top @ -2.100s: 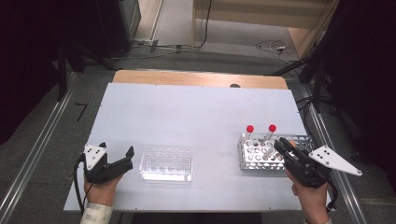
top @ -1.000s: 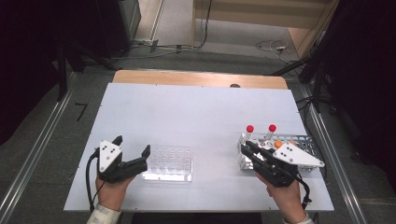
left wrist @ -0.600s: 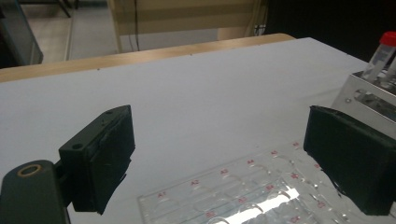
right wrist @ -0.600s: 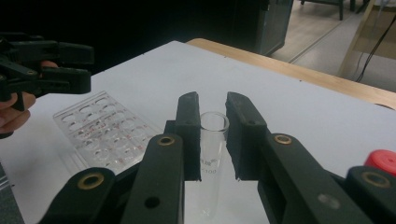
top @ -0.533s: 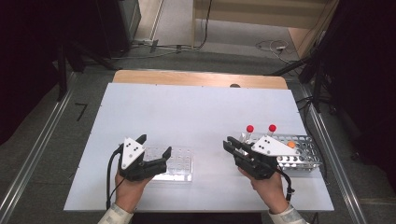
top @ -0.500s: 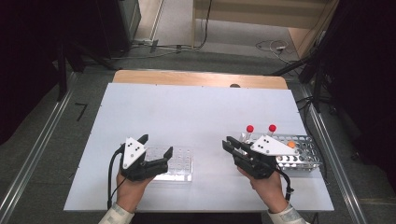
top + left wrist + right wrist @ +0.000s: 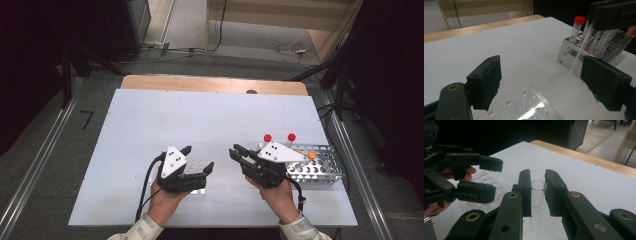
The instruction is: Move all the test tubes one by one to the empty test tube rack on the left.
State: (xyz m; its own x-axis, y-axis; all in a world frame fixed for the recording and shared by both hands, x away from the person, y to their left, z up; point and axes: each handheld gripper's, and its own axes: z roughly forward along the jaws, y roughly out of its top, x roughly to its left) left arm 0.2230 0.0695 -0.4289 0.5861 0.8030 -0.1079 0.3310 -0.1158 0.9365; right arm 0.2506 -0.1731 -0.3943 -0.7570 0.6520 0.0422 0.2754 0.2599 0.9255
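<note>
Right gripper view: tube [image 7: 535, 202] upright, open mouth up, clamped between right gripper [image 7: 537, 183] jaws. Left gripper [image 7: 198, 159] open, jaws just closing some, empty, left of tube.

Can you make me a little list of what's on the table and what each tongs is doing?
table: white top
metal rack: at the right side, holds capped tubes
clear rack: near the front, empty
left tongs: jaws just been closing, nothing between them, over the clear rack
right tongs: shut on a glass tube
glass tube: open top, no cap, upright between the pads
</note>
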